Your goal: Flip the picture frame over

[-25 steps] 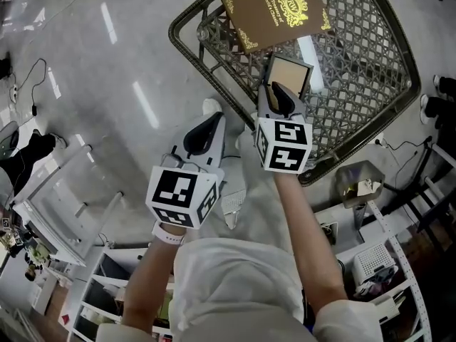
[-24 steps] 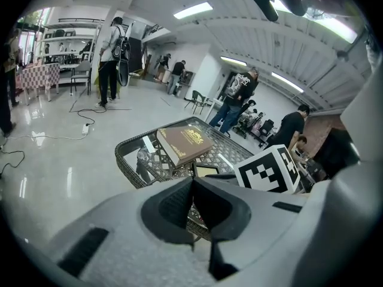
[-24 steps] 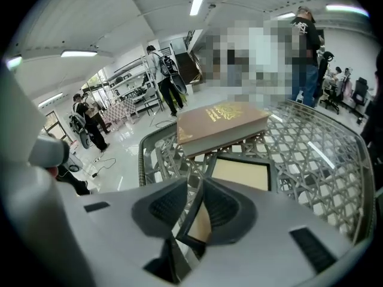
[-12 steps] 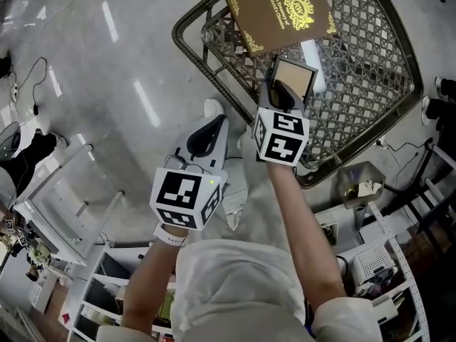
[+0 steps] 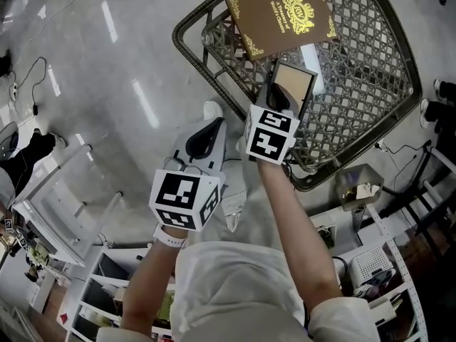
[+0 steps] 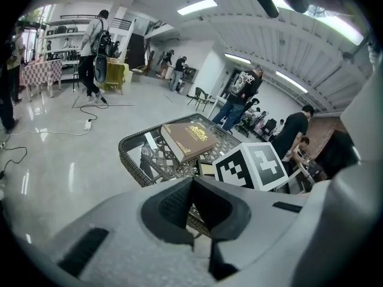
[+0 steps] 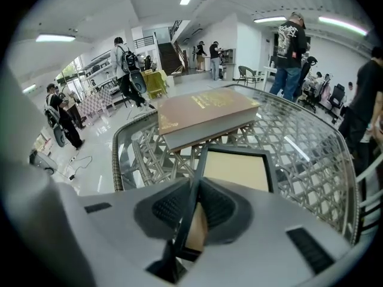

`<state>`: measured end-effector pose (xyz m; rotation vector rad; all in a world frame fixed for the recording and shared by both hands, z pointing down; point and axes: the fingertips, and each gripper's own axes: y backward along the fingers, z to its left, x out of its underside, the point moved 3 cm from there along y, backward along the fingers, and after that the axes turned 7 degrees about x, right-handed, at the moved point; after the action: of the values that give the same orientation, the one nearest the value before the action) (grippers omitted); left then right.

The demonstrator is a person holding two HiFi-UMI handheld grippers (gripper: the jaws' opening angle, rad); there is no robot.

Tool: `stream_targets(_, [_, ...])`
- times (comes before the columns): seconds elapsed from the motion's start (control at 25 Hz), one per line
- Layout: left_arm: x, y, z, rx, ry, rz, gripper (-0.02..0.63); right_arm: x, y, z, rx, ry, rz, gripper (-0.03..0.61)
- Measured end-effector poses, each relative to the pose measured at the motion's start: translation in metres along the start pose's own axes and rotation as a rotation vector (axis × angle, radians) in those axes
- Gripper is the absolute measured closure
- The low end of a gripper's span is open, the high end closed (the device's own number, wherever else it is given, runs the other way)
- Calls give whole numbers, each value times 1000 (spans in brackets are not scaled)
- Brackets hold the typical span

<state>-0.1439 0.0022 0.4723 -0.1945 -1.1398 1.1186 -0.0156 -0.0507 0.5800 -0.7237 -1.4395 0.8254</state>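
Observation:
The picture frame (image 5: 295, 84), dark-rimmed with a tan panel facing up, is held above the glass-topped wicker table (image 5: 370, 63). My right gripper (image 5: 279, 100) is shut on its near edge; in the right gripper view the frame (image 7: 236, 169) runs out from between the jaws, tilted, and the right gripper (image 7: 192, 217) pinches its rim. My left gripper (image 5: 201, 137) hangs over the floor to the left of the table, shut with nothing in it; in its own view the left gripper (image 6: 192, 199) shows its pads pressed together.
A brown book with gold print (image 5: 282, 14) lies on the table's far left part, just beyond the frame. White shelving (image 5: 78, 191) stands at the left and a white wire rack (image 5: 399, 262) at the right. Several people (image 6: 93, 46) stand far off.
My right gripper has carried the frame slightly up and left toward the book, tilting it more on edge. The left gripper has barely moved.

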Motion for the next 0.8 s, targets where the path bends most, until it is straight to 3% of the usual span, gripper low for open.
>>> stream_targets(0.36, [4, 2, 2, 1, 12, 3, 589, 6, 1, -5, -38, -75, 16, 522])
stream_targets(0.8, [7, -2, 1, 8, 4, -1, 589, 3, 24, -1, -190, -173, 4, 525])
